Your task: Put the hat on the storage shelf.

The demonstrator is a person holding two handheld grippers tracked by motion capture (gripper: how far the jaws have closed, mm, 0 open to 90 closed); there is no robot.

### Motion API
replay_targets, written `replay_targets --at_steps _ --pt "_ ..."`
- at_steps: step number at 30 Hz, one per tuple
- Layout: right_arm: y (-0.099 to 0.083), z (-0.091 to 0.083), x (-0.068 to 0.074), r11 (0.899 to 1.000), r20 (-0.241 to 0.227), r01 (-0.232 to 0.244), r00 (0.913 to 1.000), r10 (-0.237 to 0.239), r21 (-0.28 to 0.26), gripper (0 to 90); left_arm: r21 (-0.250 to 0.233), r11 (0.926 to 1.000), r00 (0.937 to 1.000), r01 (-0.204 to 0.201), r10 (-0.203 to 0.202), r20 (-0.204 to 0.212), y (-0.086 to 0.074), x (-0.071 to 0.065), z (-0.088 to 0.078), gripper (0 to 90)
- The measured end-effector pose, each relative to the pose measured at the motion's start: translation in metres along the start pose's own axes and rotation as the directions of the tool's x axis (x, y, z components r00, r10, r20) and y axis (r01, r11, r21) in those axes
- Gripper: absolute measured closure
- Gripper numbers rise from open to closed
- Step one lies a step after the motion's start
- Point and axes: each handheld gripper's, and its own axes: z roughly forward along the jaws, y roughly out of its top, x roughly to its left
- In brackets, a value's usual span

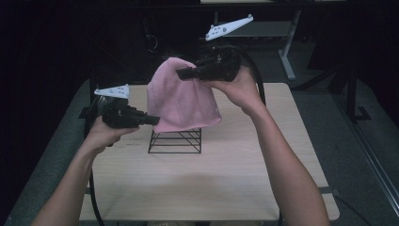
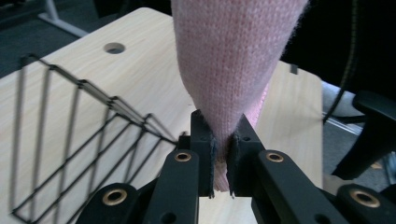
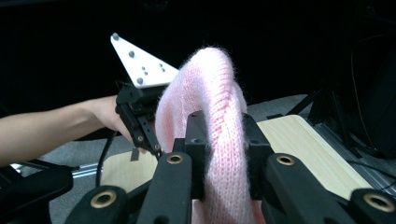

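A pink knitted hat (image 1: 181, 96) hangs in the air over the far middle of the table (image 1: 226, 179), draping over and hiding the top of a black wire basket (image 1: 175, 140). The left hand-held gripper (image 1: 153, 120) has its jaws pinched tight on the hat's lower edge near the table's left edge. The right hand-held gripper (image 1: 181, 73) clamps the hat's upper part — knit bunched between its jaws. No writing is legible anywhere.
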Motion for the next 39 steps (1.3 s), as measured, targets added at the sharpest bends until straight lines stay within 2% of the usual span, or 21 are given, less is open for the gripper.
replay_targets --at_steps 1,7,16,19,26,34,39 --pt "0.0 0.002 -0.003 1.0 -0.003 -0.004 1.0 0.004 0.001 77.3 0.008 1.0 0.9997 -0.003 0.003 -0.023 0.001 0.003 -0.003 82.9" --pt "0.0 0.007 -0.012 1.0 0.003 -0.018 0.9998 0.018 0.001 77.3 0.026 0.9997 0.9975 0.0 0.002 -0.071 0.004 0.013 -0.008 83.2" --pt "-0.003 0.02 -0.033 0.999 0.024 -0.044 0.9988 0.044 0.005 77.2 0.064 0.9979 0.9914 0.005 0.004 -0.131 0.007 0.028 -0.002 83.2" --pt "-0.007 0.022 -0.042 0.998 0.03 -0.057 0.9979 0.057 0.009 77.2 0.073 0.9973 0.9905 0.009 0.001 -0.137 0.006 0.034 0.003 83.2" --pt "-0.013 0.024 -0.048 0.998 0.035 -0.066 0.9973 0.065 0.02 77.0 0.099 0.995 0.9883 0.008 0.007 -0.152 0.004 0.039 0.011 83.1" --pt "-0.019 0.027 -0.046 0.997 0.022 -0.067 0.9975 0.067 0.029 76.9 0.128 0.9918 0.9872 -0.003 0.023 -0.158 -0.001 0.038 0.014 83.0" --pt "-0.023 0.031 -0.045 0.997 0.01 -0.071 0.9975 0.07 0.039 76.8 0.136 0.9907 0.9876 0.002 0.019 -0.156 -0.006 0.038 0.013 83.0"
